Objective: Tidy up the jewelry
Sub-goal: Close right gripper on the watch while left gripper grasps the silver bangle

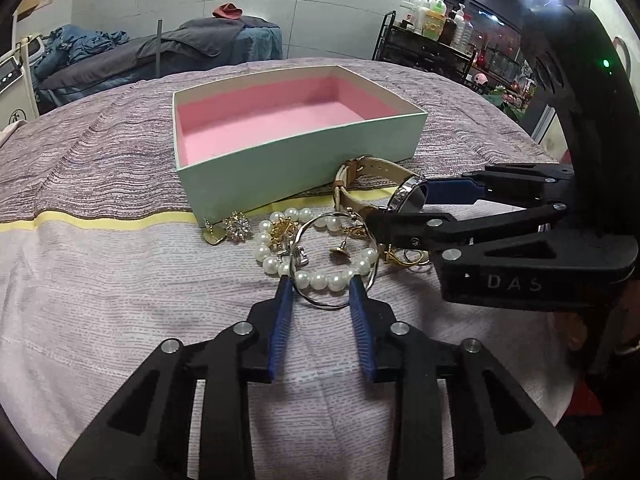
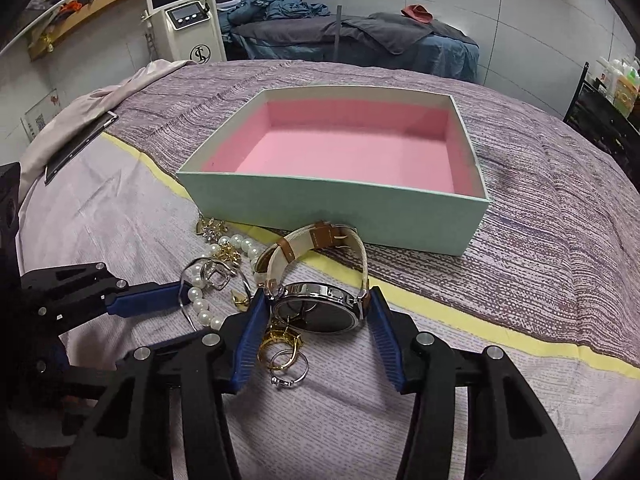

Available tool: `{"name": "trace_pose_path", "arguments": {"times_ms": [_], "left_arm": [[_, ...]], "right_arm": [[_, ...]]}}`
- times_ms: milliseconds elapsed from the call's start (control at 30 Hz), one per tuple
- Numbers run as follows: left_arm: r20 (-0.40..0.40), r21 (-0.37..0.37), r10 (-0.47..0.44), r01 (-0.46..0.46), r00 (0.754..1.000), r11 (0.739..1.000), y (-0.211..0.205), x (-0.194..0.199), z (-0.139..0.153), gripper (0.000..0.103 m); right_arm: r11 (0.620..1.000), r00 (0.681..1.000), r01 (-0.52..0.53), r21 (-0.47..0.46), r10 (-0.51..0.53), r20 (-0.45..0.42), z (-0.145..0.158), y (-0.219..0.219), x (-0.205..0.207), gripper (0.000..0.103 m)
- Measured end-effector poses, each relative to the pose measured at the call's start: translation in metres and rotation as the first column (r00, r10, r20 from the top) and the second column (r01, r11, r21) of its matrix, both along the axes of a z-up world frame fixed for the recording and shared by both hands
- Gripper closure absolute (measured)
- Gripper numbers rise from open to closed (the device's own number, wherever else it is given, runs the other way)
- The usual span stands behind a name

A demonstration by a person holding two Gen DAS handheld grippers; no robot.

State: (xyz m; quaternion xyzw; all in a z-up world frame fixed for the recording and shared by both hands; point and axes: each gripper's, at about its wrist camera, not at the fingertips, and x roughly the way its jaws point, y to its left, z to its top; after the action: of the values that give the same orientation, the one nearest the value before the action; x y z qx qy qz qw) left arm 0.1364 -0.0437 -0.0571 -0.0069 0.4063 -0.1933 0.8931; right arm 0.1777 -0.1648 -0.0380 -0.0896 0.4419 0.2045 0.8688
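Observation:
A mint box point(image 1: 300, 168) point(image 2: 340, 208) with pink lining stands open on the lilac cloth. Jewelry lies in a heap before its near wall. My left gripper point(image 1: 321, 282) has its blue pads against a short run of the pearl bracelet point(image 1: 319, 281) point(image 2: 200, 304), with the near arc of a silver bangle point(image 1: 324, 307) also between them. My right gripper point(image 2: 317, 298) point(image 1: 400, 208) is closed on the case of a cream-strapped watch point(image 2: 320, 312) point(image 1: 406, 196), one pad on each side. A crystal brooch point(image 1: 237, 227), a gold stud point(image 1: 340, 251) and loose rings point(image 2: 289, 362) lie around them.
The box is empty inside. A yellow stripe point(image 2: 480, 320) crosses the cloth. A dark flat tablet point(image 2: 80, 142) lies at the far left edge. Beyond the table are a bed with blue bedding point(image 2: 360, 32), a white machine point(image 2: 188, 20) and a rack of bottles point(image 1: 436, 16).

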Motion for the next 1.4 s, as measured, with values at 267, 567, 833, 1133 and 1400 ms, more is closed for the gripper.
{"name": "trace_pose_path", "arguments": {"times_ms": [267,567,833,1133,1400], "left_arm": [[0.005,0.000,0.001,-0.001,1.000,1.000,0.000,-0.003,0.000,0.073],[-0.030,-0.053,-0.001,-0.001,1.000,0.999,0.007,0.002,0.002,0.074],[0.007,-0.028,0.001,-0.001,1.000,1.000,0.010,0.001,0.016,0.073],[-0.042,-0.009,0.010,-0.010,0.999,1.000,0.007,0.002,0.003,0.088],[-0.006,-0.054,-0.003,0.003,1.000,0.999,0.009,-0.002,0.009,0.100]], "right_arm": [[1.000,1.000,0.017,0.014,-0.017,-0.004,0.000,-0.006,-0.001,0.054],[1.000,1.000,0.021,0.023,-0.021,0.000,0.002,-0.007,-0.003,0.054],[0.999,1.000,0.026,0.031,-0.026,0.004,0.003,-0.008,-0.006,0.054],[0.999,0.999,0.033,0.034,-0.033,-0.001,0.003,-0.009,-0.006,0.054],[0.998,0.999,0.037,0.043,-0.037,0.009,0.005,-0.010,-0.008,0.054]]}}
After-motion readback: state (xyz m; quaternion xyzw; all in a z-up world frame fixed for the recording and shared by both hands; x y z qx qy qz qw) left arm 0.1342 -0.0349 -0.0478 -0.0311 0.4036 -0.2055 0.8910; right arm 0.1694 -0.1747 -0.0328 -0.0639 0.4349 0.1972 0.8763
